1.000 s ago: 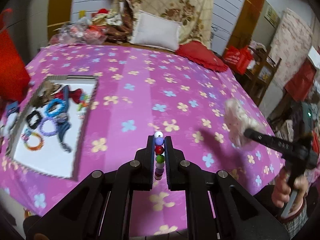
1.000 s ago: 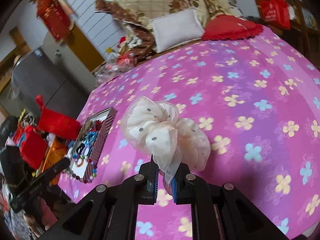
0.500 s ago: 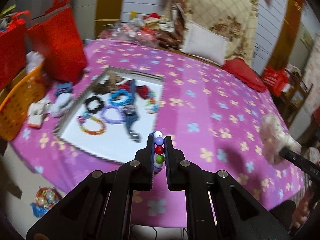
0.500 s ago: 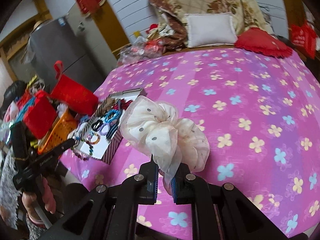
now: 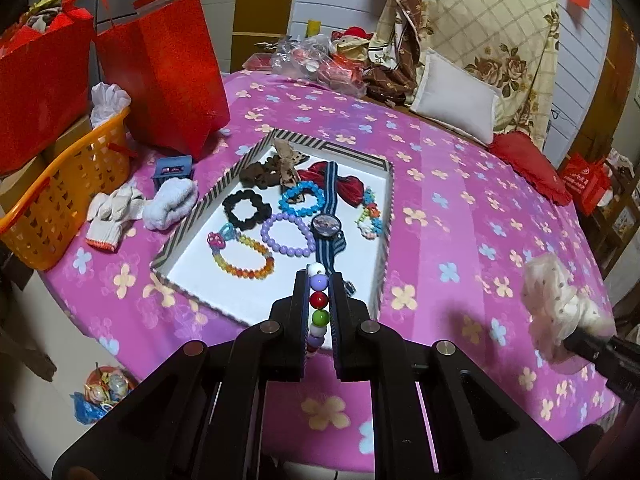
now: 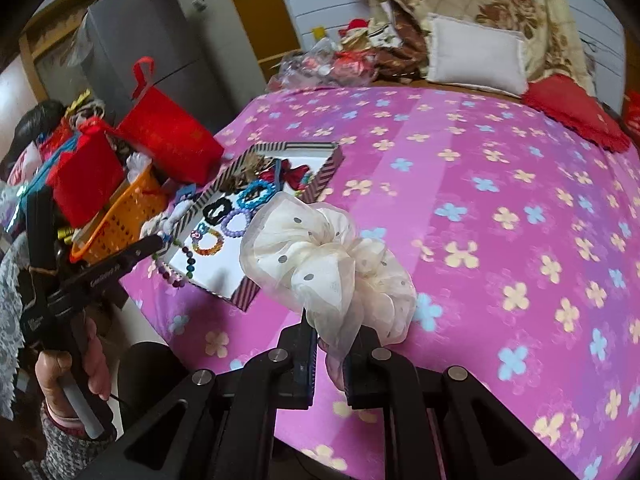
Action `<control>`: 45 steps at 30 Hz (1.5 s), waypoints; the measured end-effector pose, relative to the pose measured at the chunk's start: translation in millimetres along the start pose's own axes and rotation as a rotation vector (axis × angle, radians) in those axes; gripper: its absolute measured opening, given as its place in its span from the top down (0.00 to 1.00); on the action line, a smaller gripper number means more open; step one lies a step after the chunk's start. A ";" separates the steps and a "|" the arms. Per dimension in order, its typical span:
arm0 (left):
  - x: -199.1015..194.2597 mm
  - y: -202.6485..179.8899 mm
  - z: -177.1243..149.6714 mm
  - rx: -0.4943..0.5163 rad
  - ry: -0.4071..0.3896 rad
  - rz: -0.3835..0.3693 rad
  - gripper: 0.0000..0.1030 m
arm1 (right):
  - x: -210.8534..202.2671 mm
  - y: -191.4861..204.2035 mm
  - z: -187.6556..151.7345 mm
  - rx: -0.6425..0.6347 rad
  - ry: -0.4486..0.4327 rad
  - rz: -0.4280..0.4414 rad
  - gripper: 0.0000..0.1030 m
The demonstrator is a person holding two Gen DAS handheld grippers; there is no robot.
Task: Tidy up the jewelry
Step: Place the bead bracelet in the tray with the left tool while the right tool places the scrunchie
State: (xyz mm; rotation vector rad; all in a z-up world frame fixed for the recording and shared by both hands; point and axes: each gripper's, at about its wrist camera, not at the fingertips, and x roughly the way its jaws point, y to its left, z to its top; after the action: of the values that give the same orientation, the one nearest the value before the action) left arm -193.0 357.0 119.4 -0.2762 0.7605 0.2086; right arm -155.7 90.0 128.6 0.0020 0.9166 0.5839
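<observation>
Bed w/ pink flowered cover fills both views; red bags and an orange basket crowd its left edge. Striped-rim tray sits on the cover's left part, white floor approx. half filled: black scrunchie, blue bracelet, purple bead bracelet, rainbow bracelet, striped-strap watch, red bow at the far end.

L gripper is over the tray's near edge, fingers closed narrow on a multicolour bead bracelet; beads stack upright between the pads, the rest hangs below. R gripper hovers above the cover, right of the tray and apart from it, pinching a cream dotted scrunchie by a fold.

Step in hand, as judged: set the bead bracelet down in the tray. Recommend: carry fwd to the bare white patch at the near right corner, lower until the slack beads rest on the floor, then open. Avoid dropping from height; beads may roll or snag the watch strap. Keep R clear until L exits.
</observation>
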 end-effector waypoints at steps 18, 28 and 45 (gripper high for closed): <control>89.4 35.9 41.1 -0.119 0.062 -0.028 0.92 | 71.5 36.9 44.2 -0.034 0.071 0.030 0.91; 112.3 82.7 26.8 -0.249 0.139 0.003 0.92 | 139.2 76.2 66.4 0.054 0.215 0.319 0.91; 93.1 95.2 32.1 -0.288 0.004 0.030 0.84 | 206.5 109.9 46.2 -0.084 0.352 0.188 0.90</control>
State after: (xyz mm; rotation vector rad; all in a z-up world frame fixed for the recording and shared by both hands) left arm -133.5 465.1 60.0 -0.5388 0.7385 0.3470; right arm -77.3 292.5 30.1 -0.0939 1.2415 0.8135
